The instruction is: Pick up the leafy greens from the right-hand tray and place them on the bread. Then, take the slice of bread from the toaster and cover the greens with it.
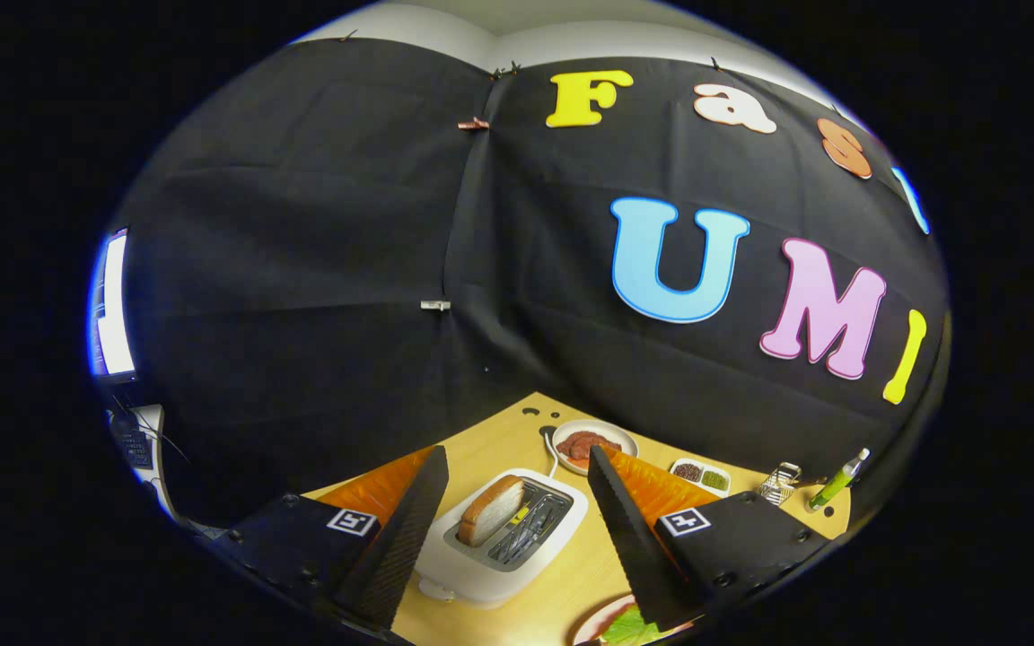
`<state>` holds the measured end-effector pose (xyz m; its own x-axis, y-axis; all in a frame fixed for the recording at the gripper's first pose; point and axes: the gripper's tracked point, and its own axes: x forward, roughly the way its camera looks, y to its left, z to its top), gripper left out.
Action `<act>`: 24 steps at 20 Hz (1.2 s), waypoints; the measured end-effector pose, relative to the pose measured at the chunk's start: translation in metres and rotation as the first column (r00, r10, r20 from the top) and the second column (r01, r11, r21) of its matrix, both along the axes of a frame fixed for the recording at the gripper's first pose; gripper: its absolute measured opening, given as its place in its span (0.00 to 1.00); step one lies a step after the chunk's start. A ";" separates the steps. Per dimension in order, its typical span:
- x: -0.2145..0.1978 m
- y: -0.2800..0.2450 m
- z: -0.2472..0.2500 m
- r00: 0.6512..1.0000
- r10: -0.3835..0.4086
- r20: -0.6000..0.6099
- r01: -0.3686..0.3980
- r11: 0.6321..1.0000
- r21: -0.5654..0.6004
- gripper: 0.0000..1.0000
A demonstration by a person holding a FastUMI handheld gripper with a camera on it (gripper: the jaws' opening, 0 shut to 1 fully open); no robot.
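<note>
My gripper (517, 453) hangs open above the wooden table (499, 440), with nothing between its fingers. Below and between the fingers sits a white toaster (472, 567). A slice of bread (490, 510) stands upright in its left slot; the other slot holds nothing. Close under the base of the right finger, green leaves (629, 628) lie on a round plate (591, 626). The finger covers part of them, and I cannot tell what is under the leaves.
Orange trays lie behind each finger, one left (382, 489) and one right (661, 489). Beyond the toaster stands a white plate with reddish meat (591, 443). Further right are a small two-part dish (701, 475), a metal object (779, 483) and a green bottle (837, 482).
</note>
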<state>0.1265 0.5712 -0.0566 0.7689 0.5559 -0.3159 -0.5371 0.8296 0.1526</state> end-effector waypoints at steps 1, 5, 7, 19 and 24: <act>0.005 0.008 -0.014 1.000 0.000 -0.025 0.000 1.000 -0.009 0.98; 0.014 0.037 -0.059 0.993 0.020 -0.115 -0.026 0.998 -0.053 0.97; 0.017 0.049 -0.081 0.984 0.012 -0.175 -0.023 0.998 -0.062 0.96; 0.024 0.054 -0.113 0.950 -0.078 -0.302 0.058 0.996 -0.072 0.13; 0.020 0.043 -0.080 0.958 -0.070 -0.279 0.076 0.997 0.008 0.11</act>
